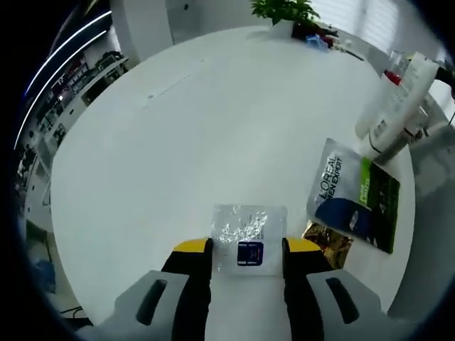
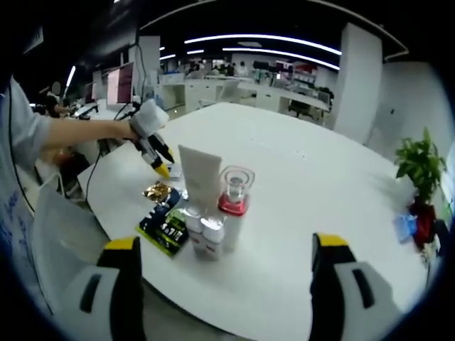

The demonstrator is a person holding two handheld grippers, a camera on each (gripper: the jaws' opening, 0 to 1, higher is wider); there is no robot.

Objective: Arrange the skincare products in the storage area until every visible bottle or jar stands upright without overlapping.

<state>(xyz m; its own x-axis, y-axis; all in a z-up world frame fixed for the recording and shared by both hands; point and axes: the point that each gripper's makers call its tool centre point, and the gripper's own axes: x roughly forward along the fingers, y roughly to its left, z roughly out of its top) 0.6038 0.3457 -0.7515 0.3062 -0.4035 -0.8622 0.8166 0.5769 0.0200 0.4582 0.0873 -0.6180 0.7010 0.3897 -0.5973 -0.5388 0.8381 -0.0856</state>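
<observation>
The left gripper (image 1: 247,250) sits low over the white desk (image 1: 178,128) with its yellow-tipped jaws spread to either side of a clear sample sachet (image 1: 245,238); the sachet lies flat between them, and whether the tips touch it cannot be told, so the jaws read as released and lined up for a pick. The sachet is a thin, glossy film packet with crinkled highlights and a dark blue label near its lower edge. To its right in the left gripper view lies a L'Oreal Men Expert pouch (image 1: 352,195), flat, grey, blue and green, with a small gold foil sachet (image 1: 327,244) just beside its lower corner. These flat packets look set apart from the standing items, probably so nothing overlaps.

In the right gripper view, the right gripper (image 2: 224,256) hangs back with its jaws wide apart and nothing between them, facing the cluster near the desk's edge. A white squeeze tube (image 2: 200,177) stands upright on its cap, a smooth, flattened wedge. Just right of it stands a clear glass bottle (image 2: 234,190) with a faceted stopper over a red band. Two small white bottles (image 2: 202,238) stand in front, close together. A potted plant (image 2: 419,167) stands at the far right of the desk
</observation>
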